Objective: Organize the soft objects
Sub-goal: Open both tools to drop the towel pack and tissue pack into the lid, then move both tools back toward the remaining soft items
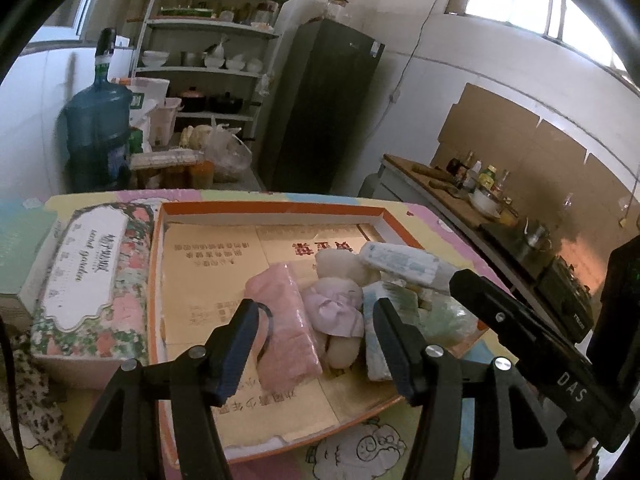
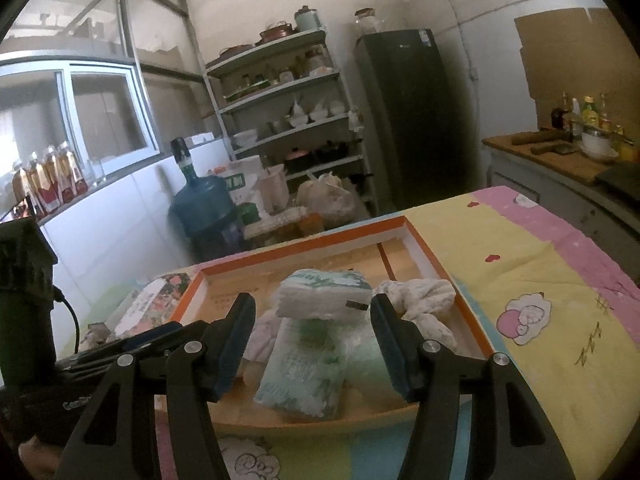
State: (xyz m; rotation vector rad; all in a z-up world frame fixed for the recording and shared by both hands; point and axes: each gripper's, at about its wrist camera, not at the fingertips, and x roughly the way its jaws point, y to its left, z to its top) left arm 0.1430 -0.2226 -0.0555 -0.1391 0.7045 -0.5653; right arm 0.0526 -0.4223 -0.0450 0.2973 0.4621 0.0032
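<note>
An orange-rimmed shallow box (image 1: 280, 211) lies on the table and holds soft things: a pink folded towel (image 1: 286, 320), a lilac bow plush (image 1: 334, 306), white soft lumps (image 1: 340, 264) and tissue packs (image 1: 404, 266). My left gripper (image 1: 314, 342) is open and empty, hovering above the towel and plush. In the right wrist view the box (image 2: 464, 300) holds green-printed tissue packs (image 2: 304, 368), one on top (image 2: 324, 292), and a white knotted cloth (image 2: 424, 304). My right gripper (image 2: 312, 340) is open and empty above the packs. The right gripper's body (image 1: 532, 328) shows at the left view's right side.
A floral tissue box (image 1: 92, 280) sits left of the orange box. The table has a cartoon-print cloth (image 2: 540, 280). Behind stand a blue water jug (image 1: 98, 128), a shelf rack (image 1: 212, 60), a dark fridge (image 1: 320, 112) and a counter with bottles (image 1: 480, 184).
</note>
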